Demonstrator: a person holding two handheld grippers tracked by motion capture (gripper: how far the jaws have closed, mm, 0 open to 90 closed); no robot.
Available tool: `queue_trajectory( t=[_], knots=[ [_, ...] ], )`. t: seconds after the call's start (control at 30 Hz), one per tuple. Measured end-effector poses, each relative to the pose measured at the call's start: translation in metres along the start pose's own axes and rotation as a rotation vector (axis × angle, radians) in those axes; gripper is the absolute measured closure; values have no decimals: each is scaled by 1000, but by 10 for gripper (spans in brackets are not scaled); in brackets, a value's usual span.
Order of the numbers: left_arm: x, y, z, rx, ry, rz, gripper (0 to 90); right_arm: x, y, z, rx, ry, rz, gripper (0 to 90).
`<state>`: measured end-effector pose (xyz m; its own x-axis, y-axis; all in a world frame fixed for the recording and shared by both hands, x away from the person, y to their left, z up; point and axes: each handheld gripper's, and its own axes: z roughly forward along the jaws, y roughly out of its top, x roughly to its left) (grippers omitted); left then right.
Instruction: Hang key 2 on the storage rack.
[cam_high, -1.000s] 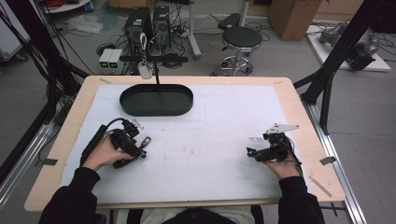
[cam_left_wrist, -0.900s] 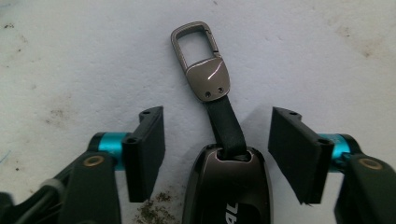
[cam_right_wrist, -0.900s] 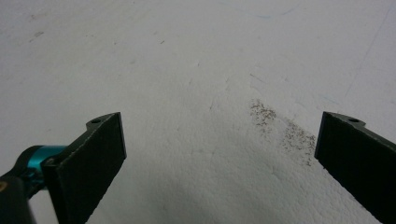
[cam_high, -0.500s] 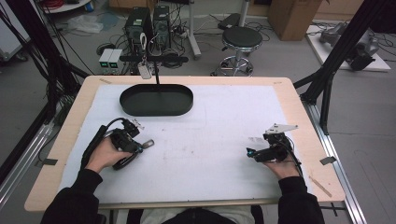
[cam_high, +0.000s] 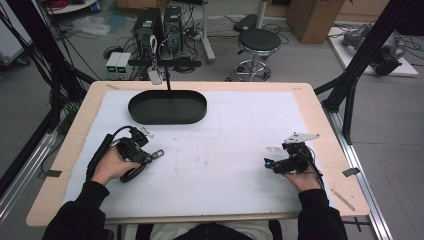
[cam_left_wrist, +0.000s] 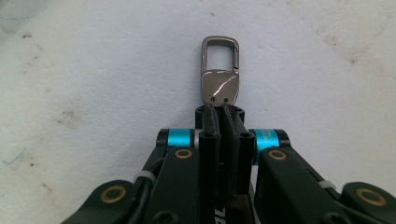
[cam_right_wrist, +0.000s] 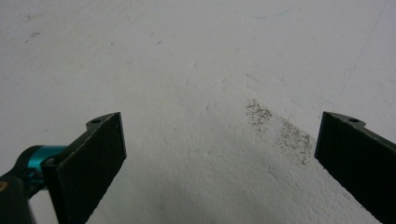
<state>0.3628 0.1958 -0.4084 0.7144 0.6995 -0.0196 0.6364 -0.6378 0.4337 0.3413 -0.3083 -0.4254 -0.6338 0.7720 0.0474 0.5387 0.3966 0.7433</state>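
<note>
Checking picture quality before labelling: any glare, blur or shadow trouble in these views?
Left gripper view: sharp, with a bright glint on the metal clasp. Right gripper view: soft focus, a dim shadow low on the white mat. High view: even light, but the black tray shows little inner detail.

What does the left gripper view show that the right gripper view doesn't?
Left gripper view: the left gripper, jaws just closed, pinching the base of a metal clasp whose rectangular loop points away from the jaws over the white mat.
Right gripper view: the right gripper with jaws wide apart, nothing between them, and a dark speckled smudge on the mat.
Both: black jaws, teal fittings and the scuffed white mat.
</note>
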Motion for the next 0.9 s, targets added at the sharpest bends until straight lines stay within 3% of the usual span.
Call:
queue_trajectory(
  t=[0.3, 0.47, 0.63, 0.9],
  knots=[
    [2, 4, -14, -6, -9, 8, 859, 0, 0, 0, -2, 0, 1, 11],
    [5, 11, -30, -42, 2, 9, 860, 0, 0, 0, -2, 1, 1, 11],
    [4, 21, -48, -86, -14, 20, 860, -1, 0, -2, -14, 1, 6, 11],
    [9, 37, -74, -146, 39, 39, 859, -1, 1, -3, -16, 1, 10, 10]
  ],
)
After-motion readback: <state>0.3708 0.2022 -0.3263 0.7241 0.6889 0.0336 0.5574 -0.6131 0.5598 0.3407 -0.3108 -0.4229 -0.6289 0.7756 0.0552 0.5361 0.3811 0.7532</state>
